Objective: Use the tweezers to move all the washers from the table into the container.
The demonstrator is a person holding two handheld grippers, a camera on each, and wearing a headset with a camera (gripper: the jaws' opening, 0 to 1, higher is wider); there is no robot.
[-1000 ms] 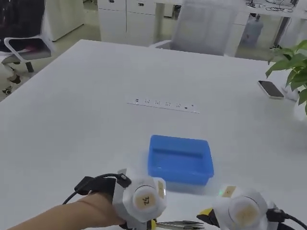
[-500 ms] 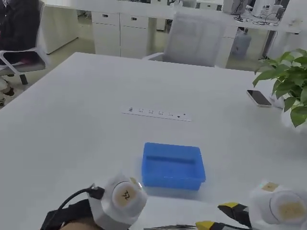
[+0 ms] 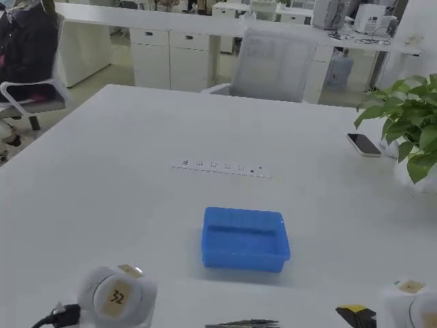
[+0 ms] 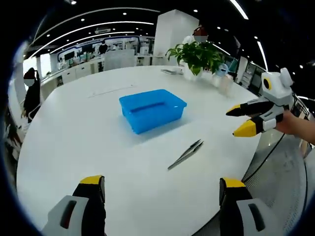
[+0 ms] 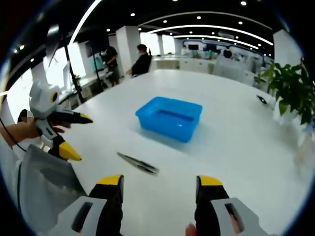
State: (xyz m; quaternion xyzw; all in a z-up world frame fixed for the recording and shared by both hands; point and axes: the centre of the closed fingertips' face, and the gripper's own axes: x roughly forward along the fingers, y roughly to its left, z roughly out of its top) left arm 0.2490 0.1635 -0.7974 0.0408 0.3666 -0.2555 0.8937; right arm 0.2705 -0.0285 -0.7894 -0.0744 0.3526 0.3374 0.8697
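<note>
I have the left gripper (image 4: 160,184) off the near edge of the table (image 3: 136,137), and its jaws stand wide apart with nothing between them. The right gripper (image 5: 160,181) is the same: jaws spread, nothing clamped, held above the table's near edge.

The tweezers (image 4: 185,154) lie flat on the white tabletop, closed, touched by neither gripper. In the left gripper view they sit ahead of my jaws and a little toward the right one, with the tips pointing roughly toward the far right. In the right gripper view they lie ahead of the left jaw, slanting across the surface. From the head view I catch them at the very bottom of the picture, between the two grippers.

The blue container (image 3: 242,258) stands upright on the table beyond the tweezers, near them but clearly apart. It is an open rectangular tub; I cannot make out anything inside it from these angles.

In the left gripper view the right gripper comes in from the right, hovering off the table edge with its yellow tips apart.

Farther back on the table I see a white power strip (image 3: 220,167) behind the container, a phone (image 3: 363,144) toward the far right, and a leafy plant (image 3: 410,130) at the right edge.
</note>
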